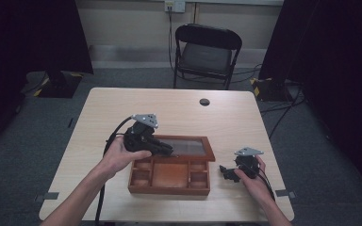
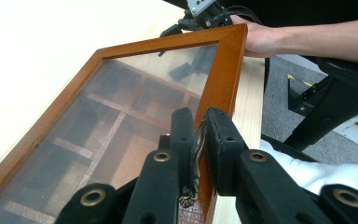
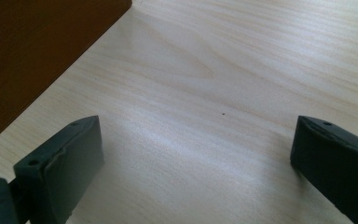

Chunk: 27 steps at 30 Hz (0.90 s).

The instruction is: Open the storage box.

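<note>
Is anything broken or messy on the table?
Nothing looks broken or spilled. The wooden box sits square on the table. Its glass lid is raised because the left gripper holds it by the brass clasp. The right gripper waits open beside it.

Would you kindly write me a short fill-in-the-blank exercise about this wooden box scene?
1. The left gripper is shut on the small ornate metal clasp of the box's glass-paned ____.
2. The right gripper rests with its jaws ____ above the pale wooden table.
3. The reddish-brown wooden box is divided into several ____.

Missing words: lid; open; compartments
</note>
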Motion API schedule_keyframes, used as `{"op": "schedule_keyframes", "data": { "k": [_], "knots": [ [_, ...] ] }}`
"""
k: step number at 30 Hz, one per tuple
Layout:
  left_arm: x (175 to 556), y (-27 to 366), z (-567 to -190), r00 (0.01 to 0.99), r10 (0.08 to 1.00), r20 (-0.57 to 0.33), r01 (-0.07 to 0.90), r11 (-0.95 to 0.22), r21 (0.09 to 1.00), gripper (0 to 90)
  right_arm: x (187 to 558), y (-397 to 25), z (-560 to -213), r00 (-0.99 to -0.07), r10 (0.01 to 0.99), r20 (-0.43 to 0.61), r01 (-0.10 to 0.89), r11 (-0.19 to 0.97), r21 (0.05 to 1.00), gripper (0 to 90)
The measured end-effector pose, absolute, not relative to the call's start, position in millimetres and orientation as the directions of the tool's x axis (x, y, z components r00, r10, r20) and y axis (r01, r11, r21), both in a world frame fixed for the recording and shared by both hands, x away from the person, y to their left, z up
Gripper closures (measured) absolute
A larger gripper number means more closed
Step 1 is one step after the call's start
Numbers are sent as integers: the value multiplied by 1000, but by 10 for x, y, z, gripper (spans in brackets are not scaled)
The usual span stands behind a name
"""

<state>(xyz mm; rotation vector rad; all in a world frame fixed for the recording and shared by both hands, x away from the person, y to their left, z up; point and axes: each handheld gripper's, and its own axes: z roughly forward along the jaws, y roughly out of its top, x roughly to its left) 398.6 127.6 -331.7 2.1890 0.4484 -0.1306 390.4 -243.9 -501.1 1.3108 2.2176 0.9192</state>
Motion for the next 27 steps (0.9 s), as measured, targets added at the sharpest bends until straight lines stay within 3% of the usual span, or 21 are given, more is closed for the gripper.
{"op": "schedule_keyframes", "data": {
  "k": [27],
  "knots": [
    [4108, 1229, -3146, 929, 297, -222, 356, -548, 757, 821, 3904, -2436, -5010, -475, 880, -9, 615, 340, 712, 11]
  ]
}}
